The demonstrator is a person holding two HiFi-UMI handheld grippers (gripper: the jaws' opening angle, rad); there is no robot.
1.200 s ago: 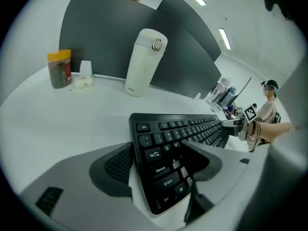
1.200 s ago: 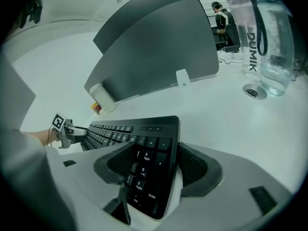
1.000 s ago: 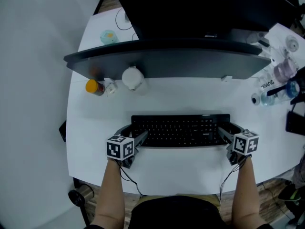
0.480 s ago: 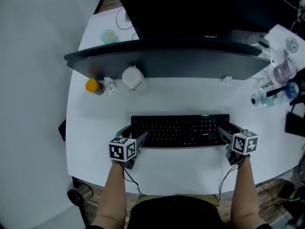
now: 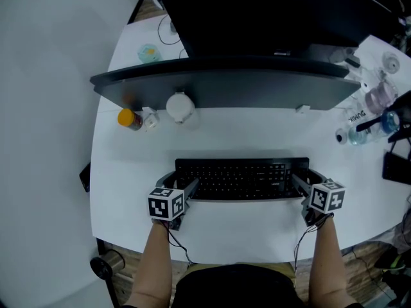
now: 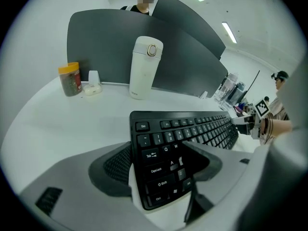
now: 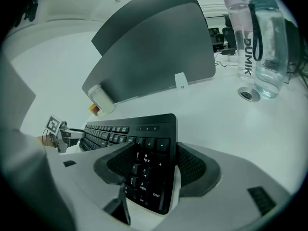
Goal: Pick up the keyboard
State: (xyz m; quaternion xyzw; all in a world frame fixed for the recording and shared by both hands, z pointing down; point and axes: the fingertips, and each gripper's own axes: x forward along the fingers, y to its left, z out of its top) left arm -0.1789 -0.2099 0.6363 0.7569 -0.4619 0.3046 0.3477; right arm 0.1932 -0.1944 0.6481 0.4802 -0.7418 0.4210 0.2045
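Black full-size keyboard [image 5: 241, 178], level

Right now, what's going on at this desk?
A person holds a gripper in each hand and has both on the keyboard. The left gripper is clamped on its left end and the right gripper on its right end, each with one jaw over the keys. The keyboard lies level across the desk; whether it has lifted clear is hard to tell. A flask and jar stand behind it, untouched.

White flask [image 5: 180, 106], orange-capped jar [image 5: 128, 118], grey divider [image 5: 225, 85]
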